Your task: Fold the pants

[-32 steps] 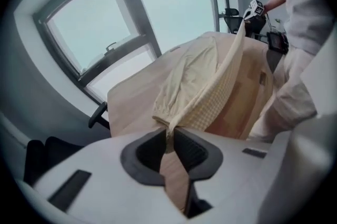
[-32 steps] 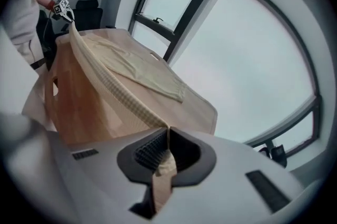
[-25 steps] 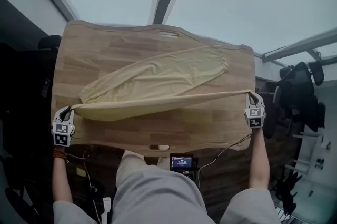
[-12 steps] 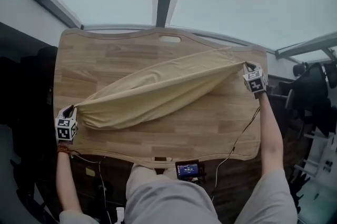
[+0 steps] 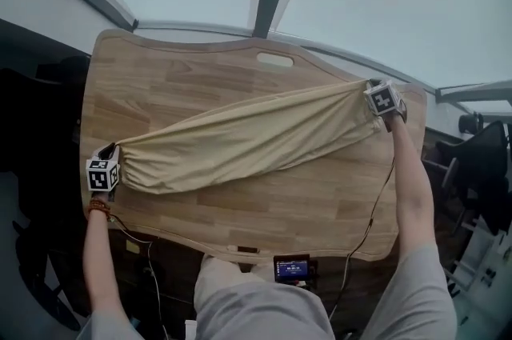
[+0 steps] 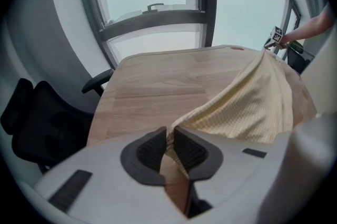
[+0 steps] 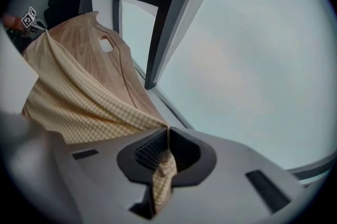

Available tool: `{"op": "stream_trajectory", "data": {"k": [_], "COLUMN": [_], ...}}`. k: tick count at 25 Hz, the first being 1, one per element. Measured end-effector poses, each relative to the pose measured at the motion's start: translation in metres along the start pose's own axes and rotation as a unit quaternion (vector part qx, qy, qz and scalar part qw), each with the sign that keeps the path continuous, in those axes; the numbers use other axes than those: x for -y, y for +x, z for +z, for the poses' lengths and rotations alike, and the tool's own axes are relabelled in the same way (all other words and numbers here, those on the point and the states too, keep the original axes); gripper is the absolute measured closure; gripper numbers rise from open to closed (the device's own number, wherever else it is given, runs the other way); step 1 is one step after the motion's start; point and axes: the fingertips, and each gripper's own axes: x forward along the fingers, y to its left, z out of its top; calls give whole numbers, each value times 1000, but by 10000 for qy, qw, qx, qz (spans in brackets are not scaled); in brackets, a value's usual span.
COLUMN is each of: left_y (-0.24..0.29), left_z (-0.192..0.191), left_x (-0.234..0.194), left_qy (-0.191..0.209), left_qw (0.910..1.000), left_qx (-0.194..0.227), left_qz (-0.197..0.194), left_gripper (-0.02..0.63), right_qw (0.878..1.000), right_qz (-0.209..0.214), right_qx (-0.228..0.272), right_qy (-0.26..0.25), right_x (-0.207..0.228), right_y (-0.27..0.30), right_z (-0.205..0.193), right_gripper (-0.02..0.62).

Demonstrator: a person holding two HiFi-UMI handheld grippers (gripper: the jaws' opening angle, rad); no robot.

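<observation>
Swinging the right gripper (image 5: 370, 86) from the near right edge of the table (image 5: 200, 66) out to its far right corner, dragging the held leg of the pants (image 5: 248, 140) along. Shifting the left gripper (image 5: 110, 150) only a little, keeping by the left edge. Laying the carried leg over the leg that was resting farther out a second ago, so now showing one yellow band instead of two. Probably finishing the leg-on-leg fold, with lowering, letting go and the shorter cross folds not yet done.

Pinching cloth at both ends: left jaws nearly together on a thin fold of fabric, right jaws pressed together on a tuft hanging down between them.

Stretching across the table, sagging onto the wood in the middle and rising slightly toward each gripper. Running slantwise, long axis from the near left edge to the far right corner. Pointing the bulkier, rounded end, likely the waist, at the left gripper and the narrower cuff end at the right one.
</observation>
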Motion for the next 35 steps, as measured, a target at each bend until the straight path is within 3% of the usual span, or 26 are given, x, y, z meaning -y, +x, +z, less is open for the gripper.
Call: {"op": "stream_trajectory", "data": {"k": [2,5,6,10,12,14,16,19,21,22,23,26,28,29,31,33,35], "left_y": [2,-2,-9,-36,-40,-40,-44,-66,-77,-78,-78,-73,-65,-59,-49,-41,-35], "left_z": [1,16,15,-9,-27,-40,-43,-49,-49,-46,-43,-42,-51,-57,-70,-87,-106], "left_x": [-2,-7,-10,-17,-18,-23,-38,-75,-79,-71,-54,20,65,81,93,85,78], "left_qy": [-260,-922,-1083,-1429,-1643,-1881,-2136,-2765,-2970,-2873,-2609,-1128,-451,-355,-699,-1471,-1892], "left_qw": [9995,9932,9903,9832,9805,9770,9700,9441,9350,9384,9479,9855,9953,9968,9961,9880,9809], "left_qx": [99,626,780,1054,1020,954,1010,1264,1351,1375,1367,1055,776,664,507,339,20], "left_qz": [137,349,394,429,350,308,578,1274,1391,1339,1212,702,376,250,190,327,441], "left_gripper": [557,507,476,399,384,360,334,376,376,376,376,376,376,376,376,376,376], "right_qw": [9992,9783,9747,9785,9764,9736,9662,9689,9715,9695,9658,9542,9531,9535,9521,9468,9366], "right_qz": [-311,-1937,-2150,-1846,-1627,-1493,-1608,-1324,-1158,-1221,-1325,-1487,-1464,-1443,-1401,-1398,-1440], "right_qx": [-256,-739,-613,572,809,835,882,554,213,113,79,86,-51,-140,-303,-446,-571], "right_qy": [2,14,76,723,1167,1511,1812,2017,2056,2123,2227,2595,2649,2643,2700,2865,3143], "right_x": [18,98,108,102,98,97,105,95,84,84,85,83,74,67,51,31,10], "right_y": [9,-1,-4,-30,-43,-47,-52,-37,-24,-21,-21,-23,-30,-35,-49,-68,-92], "right_z": [-17,-77,-86,-100,-121,-144,-158,-172,-180,-182,-183,-188,-201,-211,-238,-276,-323], "right_gripper": [578,495,479,457,457,459,472,470,451,451,449,459,460,459,459,457,454]}}
